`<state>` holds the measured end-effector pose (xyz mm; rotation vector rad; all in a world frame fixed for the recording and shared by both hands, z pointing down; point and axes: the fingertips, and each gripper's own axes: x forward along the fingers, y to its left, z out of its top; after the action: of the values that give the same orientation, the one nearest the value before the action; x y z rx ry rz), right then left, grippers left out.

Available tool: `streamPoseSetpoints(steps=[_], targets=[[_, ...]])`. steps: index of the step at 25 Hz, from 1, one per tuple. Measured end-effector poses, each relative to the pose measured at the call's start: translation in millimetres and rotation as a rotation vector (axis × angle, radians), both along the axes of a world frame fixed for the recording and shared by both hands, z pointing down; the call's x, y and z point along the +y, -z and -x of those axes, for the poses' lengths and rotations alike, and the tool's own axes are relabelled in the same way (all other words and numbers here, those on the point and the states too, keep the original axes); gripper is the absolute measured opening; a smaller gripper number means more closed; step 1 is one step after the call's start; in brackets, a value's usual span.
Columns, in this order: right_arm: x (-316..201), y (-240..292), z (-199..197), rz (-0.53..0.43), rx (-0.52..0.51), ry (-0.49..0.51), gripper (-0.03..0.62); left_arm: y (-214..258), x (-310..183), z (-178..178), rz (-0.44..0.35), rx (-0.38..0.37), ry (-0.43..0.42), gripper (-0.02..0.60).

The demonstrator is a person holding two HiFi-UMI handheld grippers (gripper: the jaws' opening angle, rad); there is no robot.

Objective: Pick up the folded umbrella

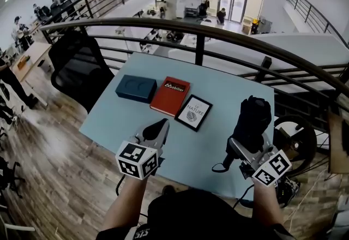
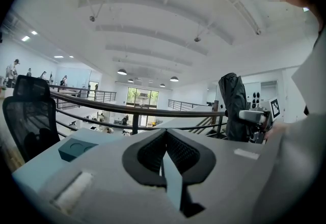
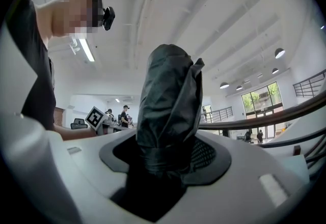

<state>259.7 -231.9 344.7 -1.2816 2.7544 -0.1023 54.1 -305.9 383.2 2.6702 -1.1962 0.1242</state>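
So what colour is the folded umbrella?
The folded umbrella is plain black, clearest in the right gripper view.

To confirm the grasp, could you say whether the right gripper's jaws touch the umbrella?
Touching: the right gripper view shows the right gripper clamping the umbrella between its jaws.

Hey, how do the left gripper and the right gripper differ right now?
The left gripper is empty, jaws shut together; the right gripper is shut on the folded umbrella, held upright. The left gripper sits near the framed picture; the right gripper is farther to that picture's right. Both are over the light blue table.
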Motion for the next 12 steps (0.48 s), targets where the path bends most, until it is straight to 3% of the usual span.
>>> streamPoseSetpoints(steps=[5, 12], targets=[[2.2, -3.8, -2.1, 0.021, -0.028, -0.021, 0.255, -5.6, 4.6, 9.7, 0.011, 0.0, -0.001, 0.006], [-4.4, 16.3, 3.0, -0.04, -0.008, -0.032, 0.255, -5.7, 2.0, 30.2, 0.008, 0.0, 0.017, 0.006]])
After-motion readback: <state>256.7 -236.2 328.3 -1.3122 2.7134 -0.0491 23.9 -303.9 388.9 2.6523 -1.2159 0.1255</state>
